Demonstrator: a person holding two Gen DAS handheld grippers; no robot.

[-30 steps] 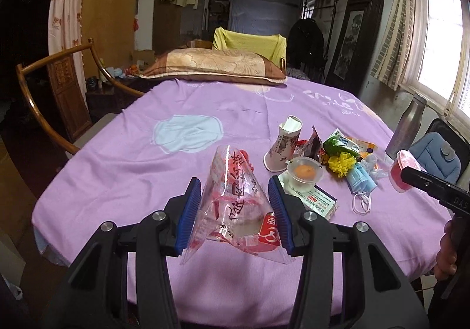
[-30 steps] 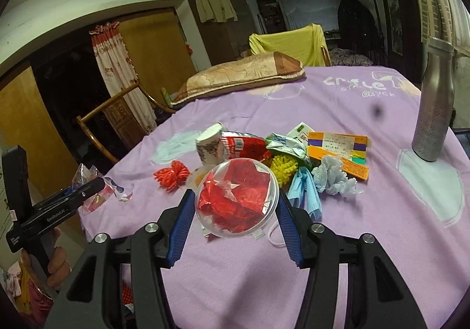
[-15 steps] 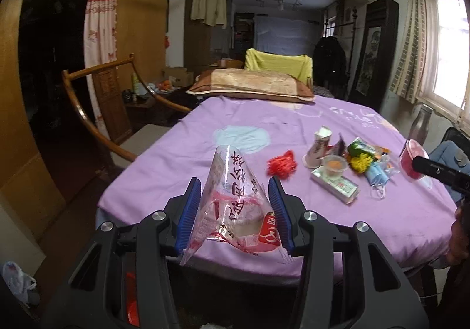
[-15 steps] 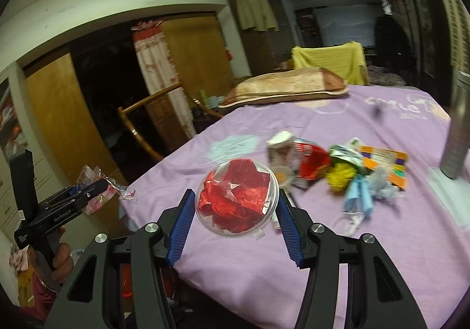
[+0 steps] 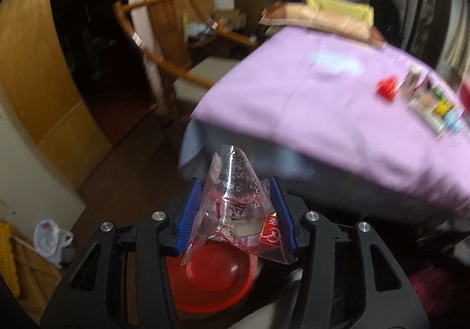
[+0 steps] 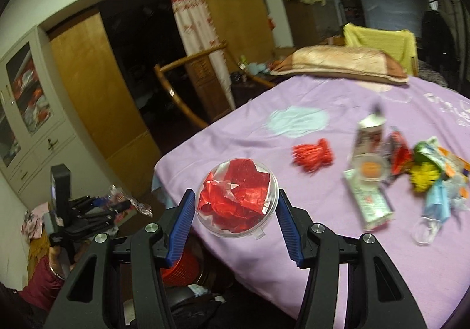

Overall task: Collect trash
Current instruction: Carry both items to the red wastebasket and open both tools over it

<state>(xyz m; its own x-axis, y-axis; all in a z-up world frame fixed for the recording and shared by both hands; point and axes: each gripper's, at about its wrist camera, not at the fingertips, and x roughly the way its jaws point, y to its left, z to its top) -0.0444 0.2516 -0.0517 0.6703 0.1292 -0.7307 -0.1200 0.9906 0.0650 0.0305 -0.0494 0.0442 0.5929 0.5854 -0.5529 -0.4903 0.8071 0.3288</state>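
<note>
Our left tongs (image 5: pixel 236 211), jaws just easing apart, grasp a wrapper (image 5: pixel 235 205) above the red bin (image 5: pixel 211 279). Our right tongs (image 6: pixel 236 216) clench a tub (image 6: pixel 238 197) of red foil over the worktop (image 6: pixel 293 197) edge.

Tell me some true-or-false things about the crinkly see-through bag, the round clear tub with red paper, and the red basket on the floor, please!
1. The left gripper holds a crinkly clear plastic wrapper with red print. True.
2. That wrapper lies on the purple tablecloth. False: it is up in the air, off the table's edge, above the red plastic basket on the floor.
3. The right gripper holds a round clear plastic tub stuffed with crumpled red paper. True.
4. The table has been cleared of trash. False: a red pompom, a paper cup, a yellow flower and a blue face mask lie there.
5. The right gripper's jaws are empty. False: they clamp the tub.
</note>
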